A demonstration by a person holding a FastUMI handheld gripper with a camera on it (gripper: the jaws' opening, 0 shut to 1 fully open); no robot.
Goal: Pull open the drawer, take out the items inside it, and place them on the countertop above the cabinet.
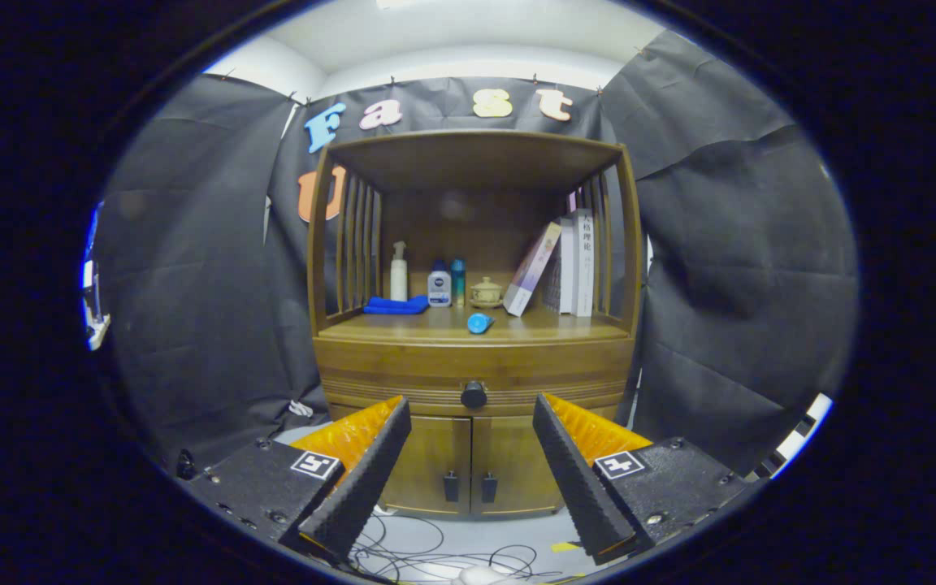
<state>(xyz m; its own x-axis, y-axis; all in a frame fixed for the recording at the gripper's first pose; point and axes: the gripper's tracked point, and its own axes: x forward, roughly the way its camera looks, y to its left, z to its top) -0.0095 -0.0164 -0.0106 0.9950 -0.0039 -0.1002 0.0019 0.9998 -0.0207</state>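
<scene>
Drawer (472, 375): closed, flush in the cabinet front, just under the worktop; its contents are hidden.
Knob (474, 395): dark and round, at the drawer's middle — it lies ahead of the gripper, in line with the gap between the fingers.
Gripper (472, 410): jaws released, spread wide, grasping nothing; well short of the cabinet, touching none of it.
Fingers (366, 471): each base carries a square black-and-white marker tag.
Worktop (403, 329): wooden, above the drawer, under a slatted hutch.
Tube (478, 323): blue, lying near the worktop's front edge, just above the knob.
Cloth (396, 305): blue, folded, at the back left.
Spray bottle (398, 272): white, upright behind the cloth.
Bottle (439, 286): small, with a dark blue label; the writing is too small to read.
Can (457, 282): teal, slim, just beside the bottle.
Pot (486, 292): small, tan, lidded, between the can and the books.
Books (572, 264): at the right — one leans left, the others stand upright; a white spine bears dark characters, not legible.
Doors (472, 467): two, below the drawer, each with a small dark handle.
Cables (427, 556): loose on the floor in front of the cabinet.
</scene>
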